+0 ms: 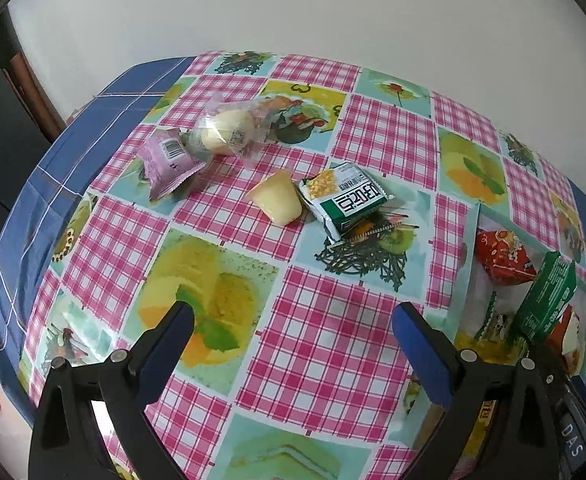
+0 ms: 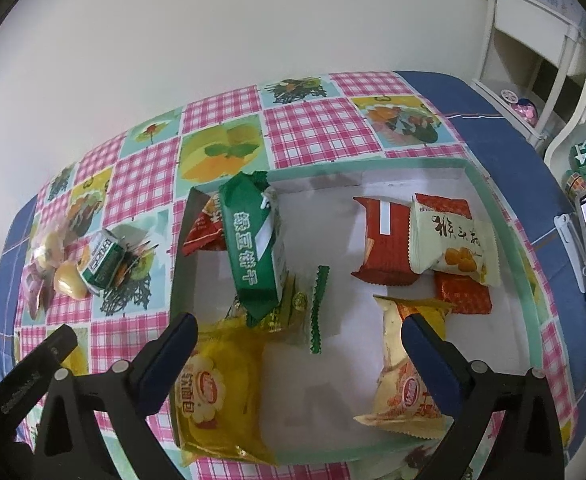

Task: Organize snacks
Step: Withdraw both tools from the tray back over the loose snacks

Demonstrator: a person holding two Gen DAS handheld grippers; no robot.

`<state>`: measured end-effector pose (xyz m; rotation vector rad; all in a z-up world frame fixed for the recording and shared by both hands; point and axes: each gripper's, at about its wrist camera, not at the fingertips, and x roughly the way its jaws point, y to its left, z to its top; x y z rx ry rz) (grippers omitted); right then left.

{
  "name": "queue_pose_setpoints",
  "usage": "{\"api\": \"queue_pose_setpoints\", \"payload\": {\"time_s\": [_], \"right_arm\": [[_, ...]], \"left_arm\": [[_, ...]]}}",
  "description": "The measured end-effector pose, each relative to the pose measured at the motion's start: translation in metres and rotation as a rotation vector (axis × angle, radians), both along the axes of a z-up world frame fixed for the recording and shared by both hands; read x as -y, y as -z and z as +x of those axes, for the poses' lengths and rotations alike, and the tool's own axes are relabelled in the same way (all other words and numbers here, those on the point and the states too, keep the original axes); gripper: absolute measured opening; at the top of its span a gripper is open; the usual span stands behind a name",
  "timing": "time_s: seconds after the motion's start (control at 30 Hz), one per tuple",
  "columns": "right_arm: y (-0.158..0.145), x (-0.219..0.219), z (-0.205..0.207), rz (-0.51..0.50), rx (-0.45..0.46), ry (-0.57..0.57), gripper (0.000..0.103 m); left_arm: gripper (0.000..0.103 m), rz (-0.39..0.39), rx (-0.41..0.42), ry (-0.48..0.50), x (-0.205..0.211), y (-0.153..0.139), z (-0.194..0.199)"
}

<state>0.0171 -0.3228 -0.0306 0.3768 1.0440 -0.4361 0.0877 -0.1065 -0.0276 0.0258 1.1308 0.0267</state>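
Looking down along our left gripper (image 1: 293,320), we see its two blue-padded fingers spread wide with nothing between them, hanging above a glossy tablecloth (image 1: 325,320) printed in pink checks and fruit panels. Beyond them lie the loose snacks: a green-and-white foil packet (image 1: 343,198) with crimped ends, a pale yellow jelly cup (image 1: 279,202) tipped on its side just beside it, and farther off a crinkled clear bag (image 1: 229,130) holding a round cream-coloured bun, touching a small pink pouch (image 1: 169,162) with a barcode. At the right edge stands the thin wall of a shallow box (image 1: 471,264), with a red wrapper and a green pack (image 1: 547,296) leaning upright inside.

From the right wrist, our right gripper (image 2: 299,330) also stands fully open and empty, poised over the white floor of the same box (image 2: 493,204), a rectangular tray with pale green rims. Inside, a long green pillow pack (image 2: 253,248) rests tilted over a red packet at the far left corner. A shiny yellow bag (image 2: 221,392) lies under our left finger, and a cream-and-orange pouch (image 2: 403,376) with a serrated edge lies by the right finger. Between them sits a clear wrapper with a green zigzag seam (image 2: 317,308). Toward the far right, a red pack (image 2: 385,244), a cream pouch (image 2: 453,244) printed with orange fruit and a small orange-red square (image 2: 463,294) overlap. The four loose snacks show in a cluster on the cloth, left of the box.
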Motion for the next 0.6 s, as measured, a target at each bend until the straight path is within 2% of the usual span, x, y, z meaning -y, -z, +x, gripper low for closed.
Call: {"api": "queue_pose_setpoints", "payload": {"time_s": [0.3,0.6], "right_arm": [[-0.01,-0.012,0.014,-0.024,0.03,-0.009,0.103],[-0.036,-0.056,0.035,-0.054,0.123,-0.086,0.103]], "left_arm": [[0.099,-0.009,-0.003,-0.013,-0.011,0.0,0.014],[0.099,-0.007,0.022,-0.093,-0.057,-0.008,0.028]]}}
